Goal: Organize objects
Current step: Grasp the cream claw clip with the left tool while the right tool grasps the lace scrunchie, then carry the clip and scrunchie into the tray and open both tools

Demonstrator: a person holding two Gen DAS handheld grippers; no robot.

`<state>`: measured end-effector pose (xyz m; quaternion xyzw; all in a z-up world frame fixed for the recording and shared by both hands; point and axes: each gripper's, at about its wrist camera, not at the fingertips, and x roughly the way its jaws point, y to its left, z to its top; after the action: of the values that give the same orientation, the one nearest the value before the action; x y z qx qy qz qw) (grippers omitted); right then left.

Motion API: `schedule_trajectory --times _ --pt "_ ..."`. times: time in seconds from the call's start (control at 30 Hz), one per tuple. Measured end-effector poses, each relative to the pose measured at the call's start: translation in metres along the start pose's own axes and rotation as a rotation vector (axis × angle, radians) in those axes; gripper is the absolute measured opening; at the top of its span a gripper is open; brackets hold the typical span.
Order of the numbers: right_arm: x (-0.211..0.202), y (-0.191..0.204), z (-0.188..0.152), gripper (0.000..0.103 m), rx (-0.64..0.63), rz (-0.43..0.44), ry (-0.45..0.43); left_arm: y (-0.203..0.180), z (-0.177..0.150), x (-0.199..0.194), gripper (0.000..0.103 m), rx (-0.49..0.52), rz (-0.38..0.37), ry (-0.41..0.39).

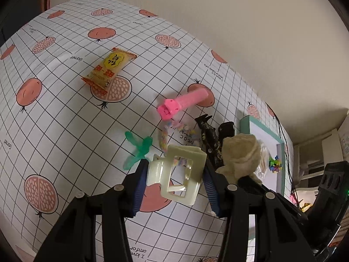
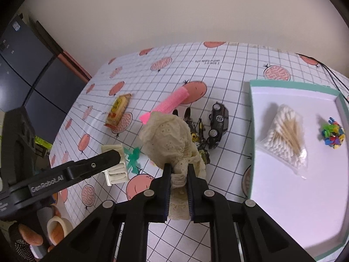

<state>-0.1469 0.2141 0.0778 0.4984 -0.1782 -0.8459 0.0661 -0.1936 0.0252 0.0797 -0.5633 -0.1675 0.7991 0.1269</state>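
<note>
The objects to be organized are lying scattered on the patterned tablecloth [image 2: 231, 69], and two of them are already being held. The left gripper [image 1: 175, 175] is clamping a cream hair claw clip [image 1: 176, 174] between its blue pads, clear of the cloth as far as can be judged. The right gripper [image 2: 177, 172] is closing tightly on a bunched cream lace fabric piece [image 2: 168, 139], pinching its lower edge while the bulk is standing above the fingertips.

The white tray [image 2: 294, 207] with the teal rim is sitting at the right of the table and is holding a bag of cotton swabs [image 2: 285, 137] and a cluster of coloured pins [image 2: 332, 134]. It is probably the destination.

Still waiting on the cloth are:
- a snack packet [image 1: 109, 69]
- a pink hair roller [image 1: 183, 104]
- a green plastic piece [image 1: 138, 149]
- a beaded loop [image 1: 165, 136]
- a toy car [image 2: 218, 126]

Hazards:
- The clip is glossy and is being gripped off-centre; a quick swing could be twisting it out of the pads.
- The lace is hanging loose and could be snagging the toy car or dragging nearby items.
- The two grippers are working close together; crossing toward the tray risks a collision.
</note>
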Motion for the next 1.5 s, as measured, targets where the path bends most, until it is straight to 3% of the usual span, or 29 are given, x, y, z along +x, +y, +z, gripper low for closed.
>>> schedule_trajectory --times 0.47,0.67,0.97,1.2,1.5 --pt "-0.047 -0.067 0.0 0.014 0.112 -0.068 -0.078 -0.039 -0.01 0.001 0.051 0.062 -0.045 -0.014" --pt "-0.067 -0.108 -0.007 0.014 0.179 -0.138 -0.101 -0.082 -0.022 0.009 0.051 0.158 -0.069 -0.007" --pt "-0.102 -0.173 -0.02 0.014 0.285 -0.315 -0.132 -0.156 -0.056 0.039 0.051 0.344 -0.07 0.012" --pt "-0.1 -0.199 -0.029 0.014 0.31 -0.379 -0.11 -0.18 -0.071 0.061 0.051 0.414 -0.073 0.022" --pt "-0.079 -0.209 -0.031 0.014 0.294 -0.418 -0.085 -0.187 -0.076 0.091 0.051 0.426 -0.061 0.065"
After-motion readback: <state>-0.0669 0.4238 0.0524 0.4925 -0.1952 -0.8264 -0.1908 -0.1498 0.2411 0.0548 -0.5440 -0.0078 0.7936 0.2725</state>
